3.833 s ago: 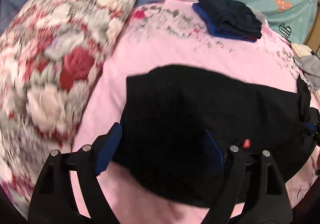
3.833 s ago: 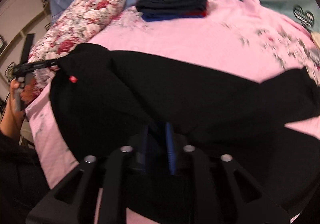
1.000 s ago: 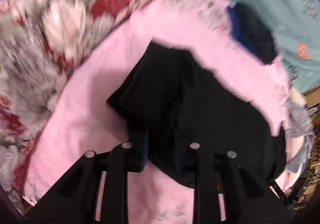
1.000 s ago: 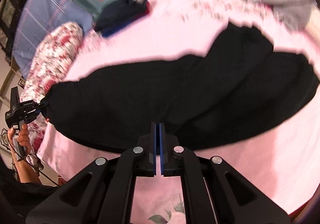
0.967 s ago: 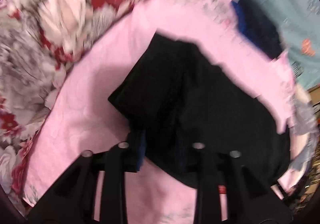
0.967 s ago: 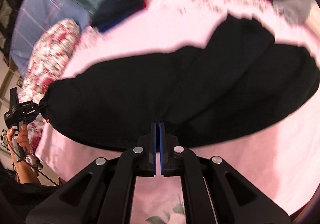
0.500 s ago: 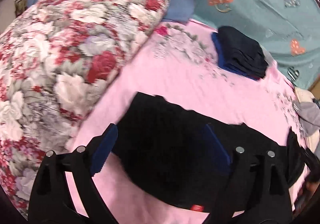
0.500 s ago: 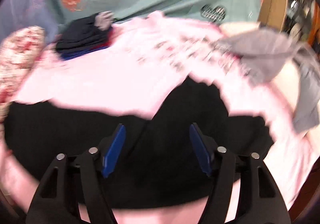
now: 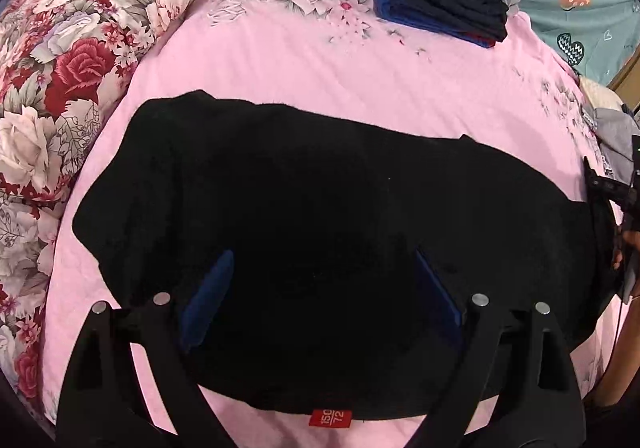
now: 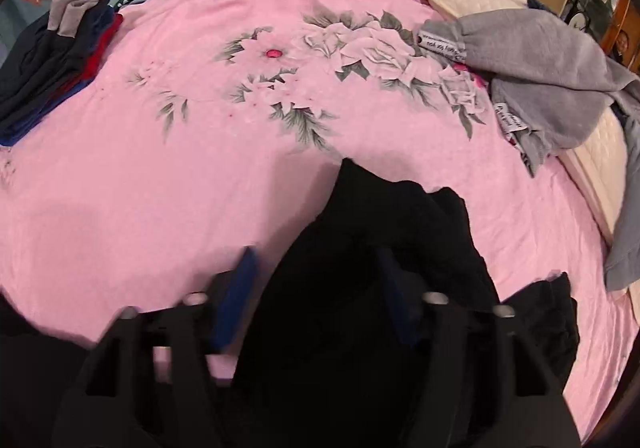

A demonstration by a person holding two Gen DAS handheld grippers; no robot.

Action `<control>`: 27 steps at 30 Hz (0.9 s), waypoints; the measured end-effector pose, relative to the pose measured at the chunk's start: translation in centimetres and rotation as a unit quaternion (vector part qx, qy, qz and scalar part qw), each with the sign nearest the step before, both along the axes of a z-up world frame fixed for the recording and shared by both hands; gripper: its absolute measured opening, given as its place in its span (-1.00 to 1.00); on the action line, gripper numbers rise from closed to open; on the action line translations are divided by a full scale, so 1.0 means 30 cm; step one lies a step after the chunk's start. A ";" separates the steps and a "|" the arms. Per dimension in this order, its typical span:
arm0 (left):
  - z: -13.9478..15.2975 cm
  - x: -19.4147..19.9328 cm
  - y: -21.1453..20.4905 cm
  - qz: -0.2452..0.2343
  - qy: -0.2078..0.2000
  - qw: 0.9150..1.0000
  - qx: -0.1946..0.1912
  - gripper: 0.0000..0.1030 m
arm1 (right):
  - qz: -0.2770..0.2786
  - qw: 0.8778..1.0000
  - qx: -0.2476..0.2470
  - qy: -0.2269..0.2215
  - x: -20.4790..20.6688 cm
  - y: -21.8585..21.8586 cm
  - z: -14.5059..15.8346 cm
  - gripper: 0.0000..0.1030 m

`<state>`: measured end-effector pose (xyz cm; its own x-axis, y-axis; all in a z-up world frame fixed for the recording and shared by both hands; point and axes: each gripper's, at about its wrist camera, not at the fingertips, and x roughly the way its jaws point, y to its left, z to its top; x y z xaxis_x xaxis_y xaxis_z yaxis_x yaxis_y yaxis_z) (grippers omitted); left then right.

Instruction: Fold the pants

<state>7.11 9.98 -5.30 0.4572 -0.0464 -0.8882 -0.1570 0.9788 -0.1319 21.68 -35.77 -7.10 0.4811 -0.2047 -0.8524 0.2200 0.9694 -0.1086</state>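
Black pants [image 9: 320,208] lie flat across the pink bed sheet [image 9: 280,60]. Left tongs [image 9: 320,288] hover released above the waist end (size tag nearest). Right tongs [image 10: 316,288] are closing around the bunched leg end; I'd pinch both layers before lifting.

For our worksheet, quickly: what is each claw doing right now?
Left claw: open over the black pants, holding nothing.
Right claw: closing, pant fabric between its jaws, not yet gripped.
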 end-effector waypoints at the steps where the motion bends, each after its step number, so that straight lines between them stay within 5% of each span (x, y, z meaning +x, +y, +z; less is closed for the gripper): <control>1: -0.006 0.005 0.000 0.001 0.003 1.000 0.001 0.74 | -0.012 1.000 0.009 -0.002 -0.008 -0.023 0.015 -0.84; 5: -0.011 0.000 0.003 0.001 0.003 1.000 0.004 0.74 | -0.031 0.991 0.059 -0.112 -0.170 -0.133 0.204 -0.87; 8: -0.027 0.004 0.000 -0.002 0.009 1.000 0.010 0.74 | -0.058 0.971 0.113 -0.204 -0.428 -0.281 0.335 -0.88; 12: -0.040 0.011 -0.001 0.001 0.010 1.000 0.004 0.77 | -0.126 0.937 0.200 -0.255 -0.695 -0.509 0.292 -0.87; 14: -0.047 0.016 -0.016 -0.005 0.016 1.000 0.018 0.77 | -0.157 0.935 0.219 -0.232 -0.746 -0.587 0.187 -0.86; 17: -0.034 0.010 -0.026 -0.009 0.016 0.999 0.026 0.77 | -0.205 0.936 0.252 -0.136 -0.747 -0.644 0.002 -0.81; 18: -0.027 0.003 -0.024 -0.008 0.013 1.000 0.024 0.77 | -0.210 0.929 0.268 -0.147 -0.767 -0.652 -0.002 -0.77; 20: -0.016 -0.012 -0.017 -0.001 0.005 1.000 0.021 0.77 | -0.220 0.932 0.244 -0.153 -0.785 -0.644 0.043 0.00; 24: -0.006 -0.025 -0.007 0.012 0.002 1.000 0.015 0.77 | -0.203 0.937 0.216 -0.182 -0.773 -0.621 0.136 0.12; 27: 0.001 -0.030 -0.014 0.012 -0.002 1.000 0.016 0.77 | -0.207 0.944 0.210 -0.150 -0.721 -0.626 0.103 0.14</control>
